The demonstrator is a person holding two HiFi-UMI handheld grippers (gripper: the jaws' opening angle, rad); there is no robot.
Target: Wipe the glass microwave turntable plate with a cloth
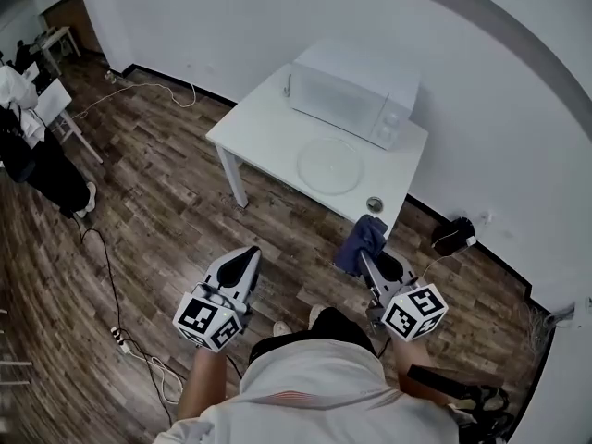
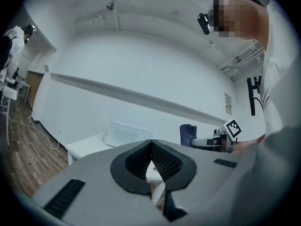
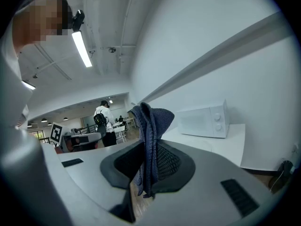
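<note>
- The right gripper (image 1: 372, 259), held over the wood floor (image 1: 157, 202) short of the white table (image 1: 259, 135), has its jaws clamped on a dark blue cloth (image 1: 361, 241).
- The left gripper (image 1: 250, 253) is alongside, jaws together with nothing between them.
- The glass turntable plate (image 1: 330, 166) lies on the table just in front of the white microwave (image 1: 347, 95), well apart from both grippers.

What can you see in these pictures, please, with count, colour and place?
table: one, white, by the wall
microwave: one, white, on the table's far side
turntable plate: one, clear glass, on the table before the microwave
small round object: one, metallic, table's near edge
bystander: one, white top, far left
cloth: one, blue, in the right gripper
left gripper: one, grey, fingers shut, empty
right gripper: one, grey, fingers shut on the cloth
</note>
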